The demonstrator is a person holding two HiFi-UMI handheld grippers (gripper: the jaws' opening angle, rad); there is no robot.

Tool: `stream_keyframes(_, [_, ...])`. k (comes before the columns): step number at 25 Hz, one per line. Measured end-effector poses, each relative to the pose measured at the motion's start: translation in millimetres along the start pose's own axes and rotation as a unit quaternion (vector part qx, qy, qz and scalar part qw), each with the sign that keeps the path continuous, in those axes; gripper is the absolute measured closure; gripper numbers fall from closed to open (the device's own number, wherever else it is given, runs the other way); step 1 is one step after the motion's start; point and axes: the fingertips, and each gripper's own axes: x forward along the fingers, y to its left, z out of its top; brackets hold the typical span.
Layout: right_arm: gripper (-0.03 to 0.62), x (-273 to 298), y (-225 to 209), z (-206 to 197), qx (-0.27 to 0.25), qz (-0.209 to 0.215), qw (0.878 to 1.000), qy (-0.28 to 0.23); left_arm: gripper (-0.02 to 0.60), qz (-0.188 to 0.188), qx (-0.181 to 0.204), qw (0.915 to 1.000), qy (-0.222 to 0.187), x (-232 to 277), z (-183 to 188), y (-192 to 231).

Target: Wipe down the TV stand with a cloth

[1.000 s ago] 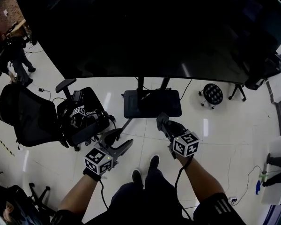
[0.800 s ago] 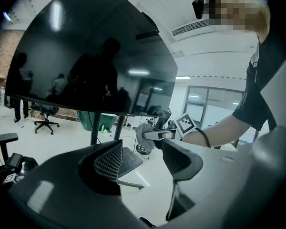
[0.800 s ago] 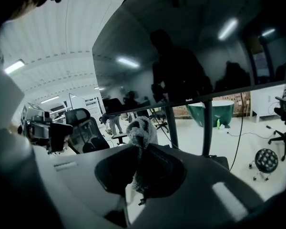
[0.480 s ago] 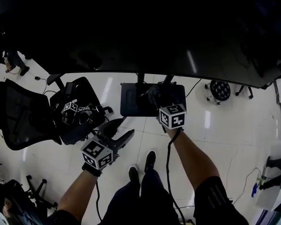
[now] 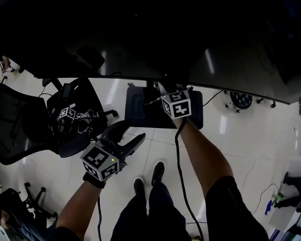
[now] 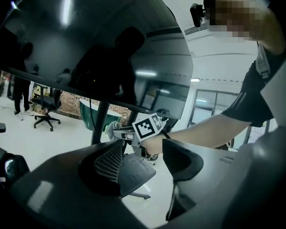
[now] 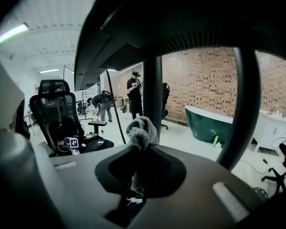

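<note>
Bunched grey cloth (image 7: pixel 142 130) — perhaps terry

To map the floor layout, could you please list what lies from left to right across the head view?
Office chair → left tongs → right tongs → round black floor object.

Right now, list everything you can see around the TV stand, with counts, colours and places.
Large flat TV screen: one, black, above the base.
Rectangular stand base plate: one, black, on the floor ahead.
Mesh office chair: one, black, left; marker-cube device on its seat.
Round stool: one, black, far right.
Bathtub: one, dark green, by the brick wall.
Bystanders: at least two, dark clothes, background.
Fluffy cloth: one, grey, in the right gripper.
Right gripper: shut on the cloth, near the stand post.
Left gripper: open, empty, lower left.
</note>
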Motion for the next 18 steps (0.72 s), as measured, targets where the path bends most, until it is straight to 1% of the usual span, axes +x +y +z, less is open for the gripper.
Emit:
stream_keyframes(5, [0.565, 35, -10, 1, -0.058, -0.005, 0.998, 0.003, 0.295, 0.002, -0.004, 1.0000, 0.005, 11, -10, 6])
stream_keyframes(10, [0.565, 53, -15, 7, -0.068, -0.006, 0.998, -0.001, 0.295, 0.003, -0.018, 0.9998, 0.006, 22, -21, 8])
stream_keyframes(13, [0.565, 63, -17, -8, -0.069, -0.003, 0.998, 0.013, 0.295, 0.005, -0.032, 0.9994, 0.014, 29, -33, 8])
stream_keyframes(18, [0.563, 83, -11, -32, -0.082, 0.021, 0.996, 0.040, 0.295, 0.015, -0.043, 0.9989, 0.015, 35, -45, 15])
